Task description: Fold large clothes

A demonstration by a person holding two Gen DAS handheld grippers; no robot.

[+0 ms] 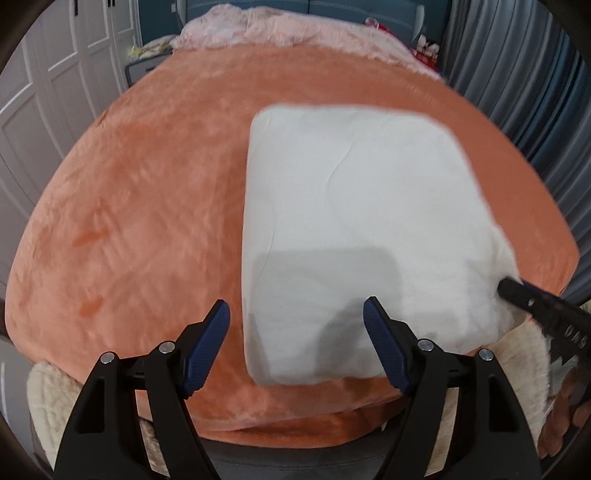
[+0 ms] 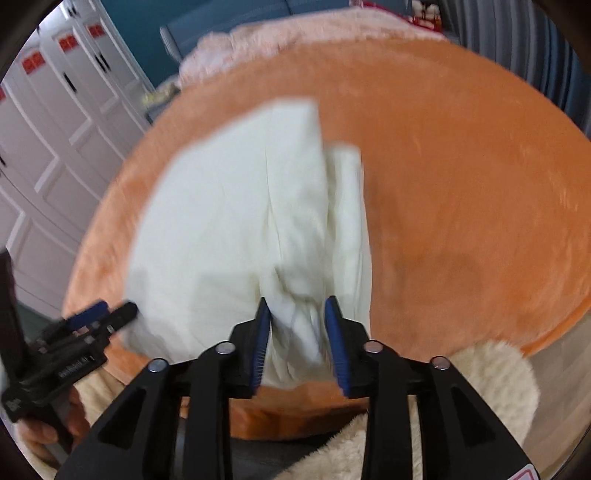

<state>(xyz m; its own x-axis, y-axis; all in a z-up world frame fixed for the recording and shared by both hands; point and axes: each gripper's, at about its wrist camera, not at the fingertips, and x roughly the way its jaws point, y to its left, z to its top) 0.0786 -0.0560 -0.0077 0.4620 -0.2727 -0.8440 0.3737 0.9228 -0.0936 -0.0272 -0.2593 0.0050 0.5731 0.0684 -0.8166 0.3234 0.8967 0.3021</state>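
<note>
A white garment [image 1: 354, 221], folded into a thick rectangle, lies on the orange plush blanket [image 1: 147, 206]. My left gripper [image 1: 297, 314] is open and empty, above the garment's near left corner. My right gripper [image 2: 299, 306] has its jaws partly closed around a bunched fold at the garment's [image 2: 240, 221] near right edge, and the cloth there is lifted and creased. In the left wrist view the right gripper [image 1: 506, 288] shows at the garment's right edge. In the right wrist view the left gripper [image 2: 110, 314] shows at the garment's left side.
The orange blanket [image 2: 461, 184] covers a bed. A pink fluffy blanket [image 1: 280, 29] lies at its far end. White wardrobe doors [image 1: 55, 92] stand on the left and grey curtains [image 1: 517, 74] on the right. A cream fleece [image 2: 491, 384] hangs at the near edge.
</note>
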